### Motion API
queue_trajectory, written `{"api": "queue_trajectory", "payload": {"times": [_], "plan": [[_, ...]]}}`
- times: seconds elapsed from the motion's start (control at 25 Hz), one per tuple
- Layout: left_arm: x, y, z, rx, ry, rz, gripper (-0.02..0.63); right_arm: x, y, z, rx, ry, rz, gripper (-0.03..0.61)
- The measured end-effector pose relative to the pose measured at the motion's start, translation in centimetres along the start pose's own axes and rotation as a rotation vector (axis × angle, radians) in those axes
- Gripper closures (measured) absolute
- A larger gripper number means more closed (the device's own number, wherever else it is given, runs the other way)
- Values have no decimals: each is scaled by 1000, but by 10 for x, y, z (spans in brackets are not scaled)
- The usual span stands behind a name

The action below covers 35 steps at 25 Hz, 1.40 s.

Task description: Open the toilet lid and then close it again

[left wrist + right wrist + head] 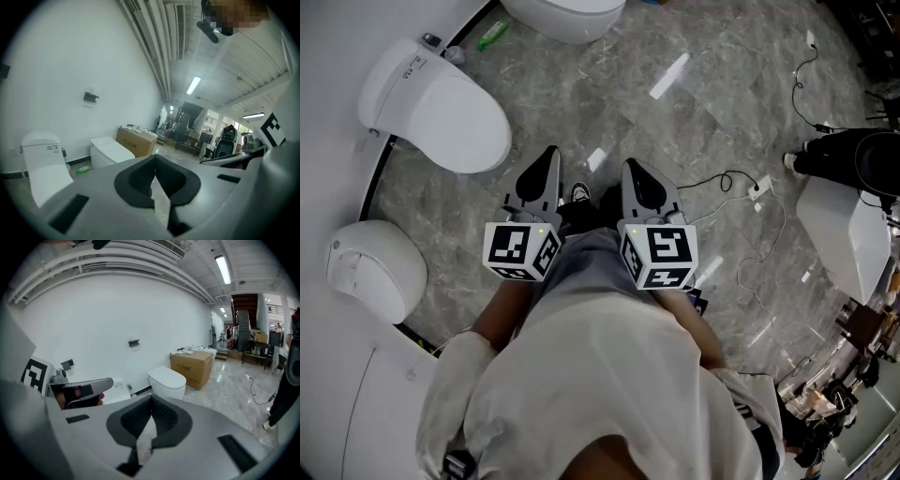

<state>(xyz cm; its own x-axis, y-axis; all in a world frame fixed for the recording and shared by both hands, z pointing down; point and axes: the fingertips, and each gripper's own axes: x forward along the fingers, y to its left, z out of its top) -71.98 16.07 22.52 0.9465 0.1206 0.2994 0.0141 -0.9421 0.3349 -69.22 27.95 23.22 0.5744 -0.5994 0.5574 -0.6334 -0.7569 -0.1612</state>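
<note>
A white toilet (441,108) stands against the wall at the upper left of the head view, with its lid down. It also shows at the left of the left gripper view, as the toilet (44,168). My left gripper (547,159) and right gripper (634,171) are held side by side over the grey floor, in front of the person's body and apart from the toilet. Both are shut with nothing between their jaws. The left gripper (155,159) points into the room, and the right gripper (151,399) points toward another toilet (166,380).
More white toilets stand at the top (567,17) and lower left (375,272). A green bottle (492,36) lies by the wall. A cardboard box (192,366) sits beyond. Cables and a power strip (759,187) lie on the floor at right, near a person in black (853,159).
</note>
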Motion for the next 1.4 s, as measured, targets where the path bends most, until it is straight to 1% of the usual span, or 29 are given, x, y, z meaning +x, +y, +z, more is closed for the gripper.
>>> {"api": "queue_trajectory", "payload": {"times": [0.32,0.4,0.52,0.56,0.64,0.76,0.84,0.92,1.0,1.12,1.28,1.4], "plan": [[13,2,3,52,14,28,605,8,-14,6,2,-14,6,568],[18,2,4,60,17,33,605,13,-22,9,24,-21,11,568],[27,1,5,80,23,40,604,19,-37,17,87,-55,31,568],[31,-1,7,88,19,33,604,21,-42,20,88,-62,36,568],[42,-4,10,98,8,16,605,28,-51,25,57,-66,45,568],[65,-6,14,108,23,28,605,43,-65,30,22,-44,68,568],[85,-11,16,119,39,32,605,53,-82,35,30,-33,75,568],[107,-20,17,137,61,21,605,62,-103,43,61,-32,95,568],[129,-30,15,152,92,9,605,71,-121,53,86,-32,140,568],[160,-37,18,153,122,9,605,86,-145,70,83,-25,194,568],[200,-47,26,143,142,12,605,103,-184,94,98,-39,219,568],[231,-57,34,151,149,23,605,112,-218,106,97,-34,218,568]]}}
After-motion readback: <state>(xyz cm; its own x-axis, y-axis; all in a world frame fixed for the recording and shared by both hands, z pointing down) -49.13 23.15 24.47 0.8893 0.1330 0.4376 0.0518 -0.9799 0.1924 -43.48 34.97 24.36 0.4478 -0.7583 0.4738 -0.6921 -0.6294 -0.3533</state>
